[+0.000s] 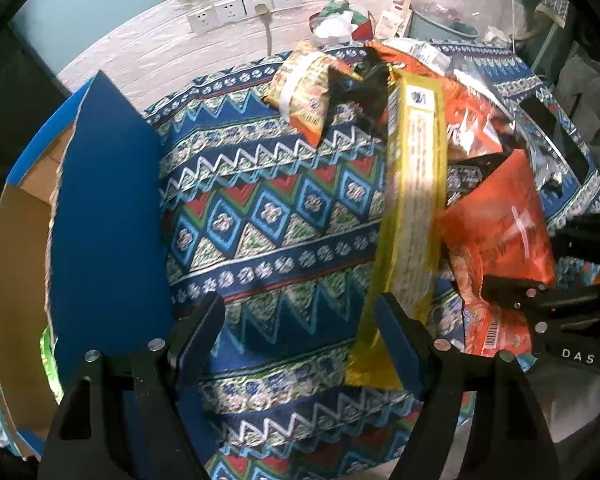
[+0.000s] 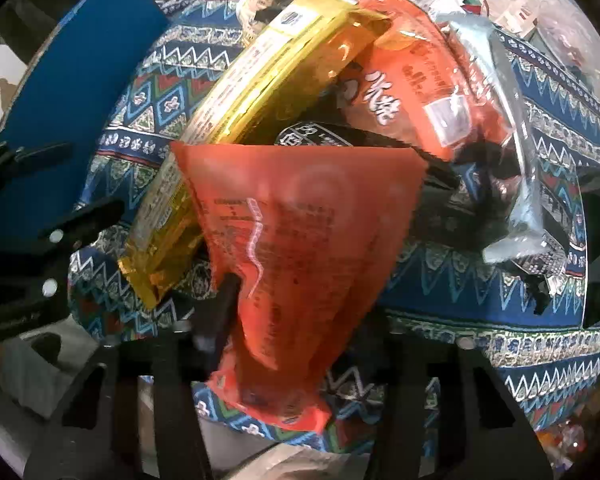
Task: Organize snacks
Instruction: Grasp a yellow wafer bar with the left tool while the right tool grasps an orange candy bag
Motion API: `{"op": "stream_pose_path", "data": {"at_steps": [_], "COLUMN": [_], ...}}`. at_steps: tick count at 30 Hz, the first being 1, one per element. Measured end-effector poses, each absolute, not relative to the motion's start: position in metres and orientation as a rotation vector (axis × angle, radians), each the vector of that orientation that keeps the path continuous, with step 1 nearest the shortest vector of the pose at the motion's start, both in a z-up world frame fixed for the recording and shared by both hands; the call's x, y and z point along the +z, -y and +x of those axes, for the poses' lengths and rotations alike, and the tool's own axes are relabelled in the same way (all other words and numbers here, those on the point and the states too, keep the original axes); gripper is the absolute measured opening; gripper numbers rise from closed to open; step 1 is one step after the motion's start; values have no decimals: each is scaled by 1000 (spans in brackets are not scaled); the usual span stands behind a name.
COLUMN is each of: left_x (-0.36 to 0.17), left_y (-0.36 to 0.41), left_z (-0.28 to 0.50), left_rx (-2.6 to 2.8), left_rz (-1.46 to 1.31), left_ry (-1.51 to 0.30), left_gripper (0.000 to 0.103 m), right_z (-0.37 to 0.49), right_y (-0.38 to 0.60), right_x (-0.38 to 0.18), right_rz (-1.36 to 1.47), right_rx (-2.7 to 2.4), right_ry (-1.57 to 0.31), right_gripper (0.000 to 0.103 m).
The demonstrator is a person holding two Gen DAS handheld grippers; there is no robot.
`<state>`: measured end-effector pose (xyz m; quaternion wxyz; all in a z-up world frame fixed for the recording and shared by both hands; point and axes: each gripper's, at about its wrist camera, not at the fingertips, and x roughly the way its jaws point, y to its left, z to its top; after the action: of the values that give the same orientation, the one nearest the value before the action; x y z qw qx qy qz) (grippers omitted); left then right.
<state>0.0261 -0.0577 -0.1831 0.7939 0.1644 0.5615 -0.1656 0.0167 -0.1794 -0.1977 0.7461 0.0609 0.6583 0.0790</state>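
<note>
A pile of snack packets lies on a blue patterned cloth (image 1: 268, 216). My right gripper (image 2: 300, 308) is shut on an orange packet (image 2: 300, 248) at its crumpled lower end; its left finger (image 2: 222, 304) shows and the other is hidden behind the packet. The left wrist view shows that same gripper (image 1: 548, 264) on the orange packet (image 1: 500, 224) at the right. My left gripper (image 1: 298, 312) hangs open over the cloth with nothing between its fingers. Its right finger stands at the lower end of a long yellow packet (image 1: 416, 200).
A cardboard box with a blue flap (image 1: 104, 220) stands open at the left. Behind the yellow packet lie a yellow-orange packet (image 1: 308, 92), an orange packet with white characters (image 2: 404, 92), a black packet (image 2: 320, 136) and a silver one (image 2: 512, 160). Wall sockets (image 1: 240, 10) and clutter (image 1: 340, 20) sit behind.
</note>
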Motion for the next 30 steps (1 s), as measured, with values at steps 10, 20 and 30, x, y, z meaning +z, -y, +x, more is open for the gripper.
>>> {"op": "stream_pose_path", "data": {"at_steps": [10,20,30], "left_x": [-185,-194,-214], "left_y": [92,117,128], "left_z": [44,57,59], "left_rx": [-414,-440,-512], "left_rz": [297,282,241], "left_ry": [-1207,-1228,-1263], "left_gripper": [82,82,35], "right_z": [9,11,17], "right_y": [202,230,242], "right_x": [-180,-159,-153], "right_rz": [79,79,82], "right_rx": [147,113,108], "right_ry": [-1355,-1278,-1232], "right_gripper": [29,26,26]}}
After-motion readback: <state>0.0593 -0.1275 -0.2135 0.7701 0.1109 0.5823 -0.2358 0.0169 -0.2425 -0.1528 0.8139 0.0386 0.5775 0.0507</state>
